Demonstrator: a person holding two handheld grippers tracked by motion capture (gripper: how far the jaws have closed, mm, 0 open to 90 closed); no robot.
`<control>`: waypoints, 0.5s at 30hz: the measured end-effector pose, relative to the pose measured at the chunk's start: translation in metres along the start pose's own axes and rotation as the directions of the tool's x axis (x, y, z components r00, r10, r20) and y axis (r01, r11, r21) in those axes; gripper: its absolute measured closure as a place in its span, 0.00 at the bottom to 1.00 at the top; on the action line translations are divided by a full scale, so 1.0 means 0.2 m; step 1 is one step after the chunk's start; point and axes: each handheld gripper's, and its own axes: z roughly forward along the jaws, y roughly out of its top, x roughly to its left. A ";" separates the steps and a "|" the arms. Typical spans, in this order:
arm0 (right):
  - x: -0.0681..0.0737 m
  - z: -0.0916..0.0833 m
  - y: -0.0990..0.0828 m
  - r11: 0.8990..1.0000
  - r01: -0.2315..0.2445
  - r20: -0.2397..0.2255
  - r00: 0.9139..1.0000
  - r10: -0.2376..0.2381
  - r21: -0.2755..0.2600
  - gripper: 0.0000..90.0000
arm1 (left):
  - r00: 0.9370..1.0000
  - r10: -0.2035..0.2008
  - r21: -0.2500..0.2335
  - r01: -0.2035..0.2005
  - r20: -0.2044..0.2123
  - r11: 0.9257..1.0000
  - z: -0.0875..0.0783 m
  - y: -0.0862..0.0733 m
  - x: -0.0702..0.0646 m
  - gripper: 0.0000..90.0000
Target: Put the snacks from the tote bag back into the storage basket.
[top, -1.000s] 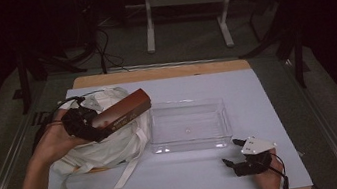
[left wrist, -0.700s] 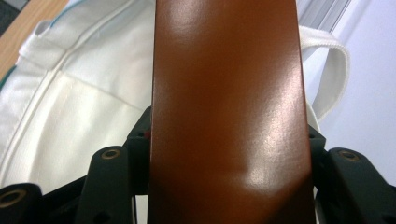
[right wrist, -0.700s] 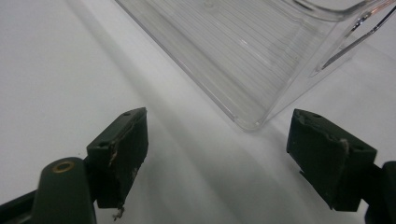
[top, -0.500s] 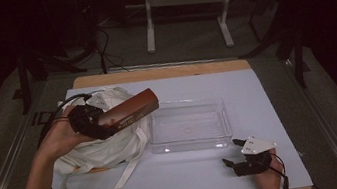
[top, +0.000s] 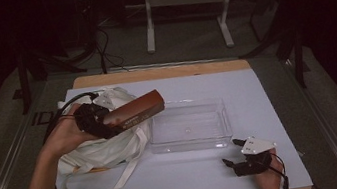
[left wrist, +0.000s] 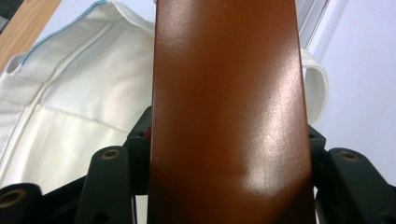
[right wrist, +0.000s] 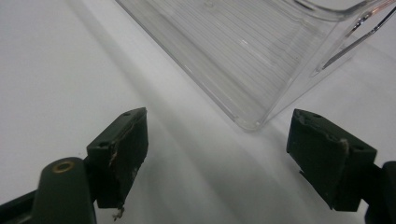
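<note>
A long brown box [top: 136, 112] hangs slightly tilted above a white cloth tote bag [top: 98, 148], its far end reaching toward a clear plastic tray [top: 189, 144]. My left gripper [top: 110, 123] is shut on the box's near end. In the left gripper view the glossy box [left wrist: 229, 84] fills the middle between the jaws of the left gripper [left wrist: 228, 140], with the bag [left wrist: 70, 102] beneath. My right gripper [top: 229, 152] rests open on the white mat just in front of the tray's near right corner. The right gripper [right wrist: 217, 140] holds nothing, and the tray [right wrist: 243, 60] lies just ahead.
The white mat [top: 258, 96] covers a wooden table [top: 163, 71]. The bag's long straps [top: 118, 178] trail toward the front edge. The tray holds nothing. Dark floor, cables and a desk frame [top: 185, 16] lie beyond the table.
The left hand has carried the brown box slightly to the right, toward the tray. The right gripper has stayed in place.
</note>
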 end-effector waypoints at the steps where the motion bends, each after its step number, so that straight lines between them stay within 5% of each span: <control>1: 0.00 0.00 0.00 1.000 0.000 0.000 1.000 0.000 0.000 0.23 | 1.000 0.008 0.000 -0.008 0.001 1.000 0.00 0.01 0.00 0.49; 15: 0.00 0.00 0.00 1.000 0.000 -0.001 1.000 0.000 0.000 0.23 | 0.998 0.062 0.000 -0.062 0.021 0.998 0.03 0.07 -0.02 0.49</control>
